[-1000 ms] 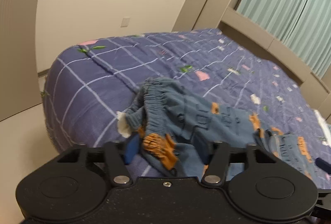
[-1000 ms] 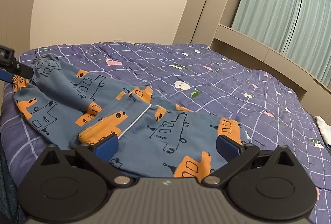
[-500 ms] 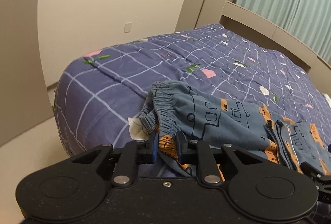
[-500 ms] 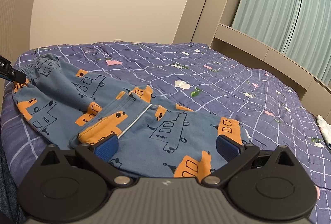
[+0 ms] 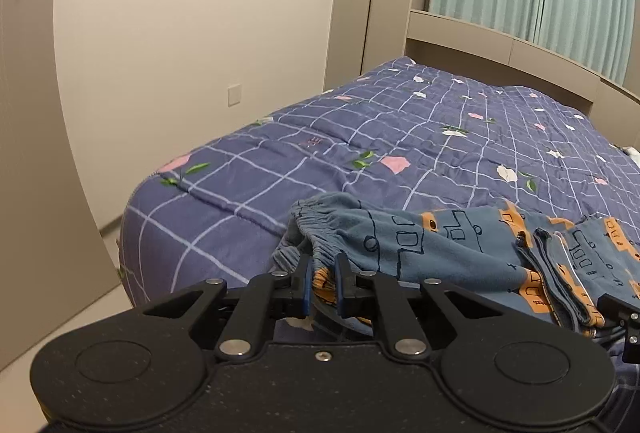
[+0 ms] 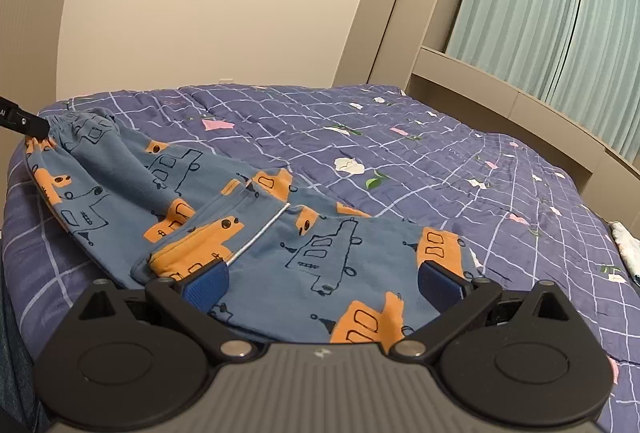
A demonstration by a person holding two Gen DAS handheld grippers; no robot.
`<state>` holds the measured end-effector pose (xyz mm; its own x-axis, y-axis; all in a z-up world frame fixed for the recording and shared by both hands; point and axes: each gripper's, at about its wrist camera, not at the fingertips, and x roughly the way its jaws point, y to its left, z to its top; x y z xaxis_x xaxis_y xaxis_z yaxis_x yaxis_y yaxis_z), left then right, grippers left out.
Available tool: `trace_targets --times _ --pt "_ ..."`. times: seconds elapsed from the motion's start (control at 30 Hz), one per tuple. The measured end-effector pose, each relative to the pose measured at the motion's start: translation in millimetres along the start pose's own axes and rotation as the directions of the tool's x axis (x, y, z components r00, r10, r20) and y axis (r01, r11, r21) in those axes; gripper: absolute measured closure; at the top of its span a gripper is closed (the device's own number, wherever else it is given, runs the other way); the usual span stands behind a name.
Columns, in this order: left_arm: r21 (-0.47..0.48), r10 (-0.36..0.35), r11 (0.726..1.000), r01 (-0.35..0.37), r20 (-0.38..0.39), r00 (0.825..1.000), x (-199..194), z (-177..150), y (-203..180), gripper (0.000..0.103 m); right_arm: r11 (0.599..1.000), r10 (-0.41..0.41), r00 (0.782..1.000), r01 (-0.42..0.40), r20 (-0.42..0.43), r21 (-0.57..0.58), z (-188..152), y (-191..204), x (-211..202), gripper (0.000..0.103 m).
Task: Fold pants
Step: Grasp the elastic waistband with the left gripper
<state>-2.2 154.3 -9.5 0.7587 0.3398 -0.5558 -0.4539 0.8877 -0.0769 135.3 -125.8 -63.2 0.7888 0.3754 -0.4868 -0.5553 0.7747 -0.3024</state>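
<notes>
Pants point(image 6: 280, 257) of blue fabric printed with orange vehicles are spread across the near edge of a bed point(image 6: 460, 161), which is covered by a purple quilt with a white grid and small flowers. In the right wrist view the garment is seen lying with one part folded over another, a white seam line running diagonally across the upper layer, and the gathered elastic waistband point(image 5: 320, 221) lying toward the bed's left corner.

That waistband is caught by the left gripper point(image 5: 321, 287): its blue-padded fingers point(image 5: 306, 285) are seen close together and closing, with a bunched fold of blue and orange cloth pinched between them. From the right wrist camera, the tip of the same gripper point(image 6: 24, 123) is seen at the far left, touching the waistband end of the pants.

The right gripper point(image 6: 322, 283) is held low over the near edge of the garment. Its fingers point(image 6: 206, 285) are spread wide apart, one just beside the folded hem at the left and the other by an orange patch at the right, with fabric lying between them and nothing gripped.

Pale green curtains point(image 6: 560, 13) are hung behind a beige headboard ledge point(image 5: 500, 45) at the far side of the bed, and a plain cream wall point(image 5: 200, 33) is seen to the left.
</notes>
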Motion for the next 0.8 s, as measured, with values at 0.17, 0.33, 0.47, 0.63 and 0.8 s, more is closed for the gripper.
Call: trace_targets --times 0.17,0.33,0.47,0.63,0.8 --pt "0.033 0.034 0.999 -0.034 -0.024 0.999 10 -5 3 0.092 1.0 0.001 1.0 -0.001 0.001 0.004 -1 -1 0 0.0" --pt "-0.002 0.015 1.0 -0.015 -0.039 0.999 19 -15 9 0.086 1.0 0.003 1.0 -0.003 -0.001 -0.003 -1 1 1 0.0" --pt "-0.074 0.003 0.997 -0.006 -0.043 0.999 16 -14 20 0.034 1.0 0.005 1.0 -0.005 -0.001 0.001 -1 0 1 0.0" --pt "-0.156 -0.055 0.987 0.049 -0.035 0.998 21 -18 32 0.028 1.0 0.006 1.0 -0.006 -0.001 -0.002 -1 1 2 0.0" --pt "-0.248 -0.109 0.965 0.089 -0.067 0.992 40 -21 40 0.048 1.0 0.006 1.0 -0.006 0.002 -0.001 -2 0 1 0.0"
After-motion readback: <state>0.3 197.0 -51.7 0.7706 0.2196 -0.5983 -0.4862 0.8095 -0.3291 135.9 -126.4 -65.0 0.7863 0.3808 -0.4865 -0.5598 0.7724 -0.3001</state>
